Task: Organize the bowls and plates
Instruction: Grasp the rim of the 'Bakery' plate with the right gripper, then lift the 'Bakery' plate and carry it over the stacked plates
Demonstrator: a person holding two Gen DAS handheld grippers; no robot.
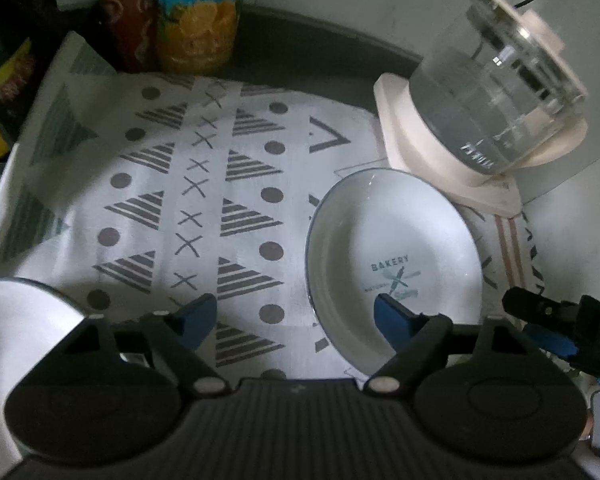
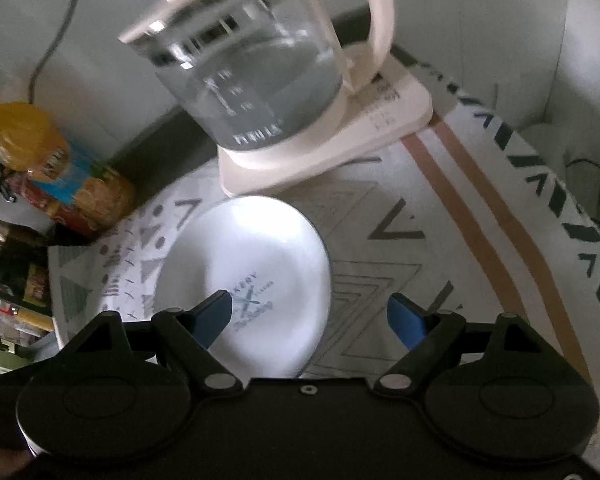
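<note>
1. On the patterned cloth (image 1: 204, 184) covering the counter, the white plate (image 1: 396, 256) lay flat, just in front of the glass kettle (image 1: 496, 92).
2. Both grippers stood with fingers spread, holding nothing.
3. The left gripper (image 1: 296, 316) had the plate to its right, one fingertip over the rim.
4. The right gripper (image 2: 312, 312) had it ahead-left; neither looked clearly nearer.
5. A second white dish (image 1: 16, 320) sat at the lower left edge of the left view.

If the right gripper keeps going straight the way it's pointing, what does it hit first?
Probably the plate on the cloth; its right edge lies between the open jaws of the right gripper. The kettle stands beyond. Depth is unclear.
</note>
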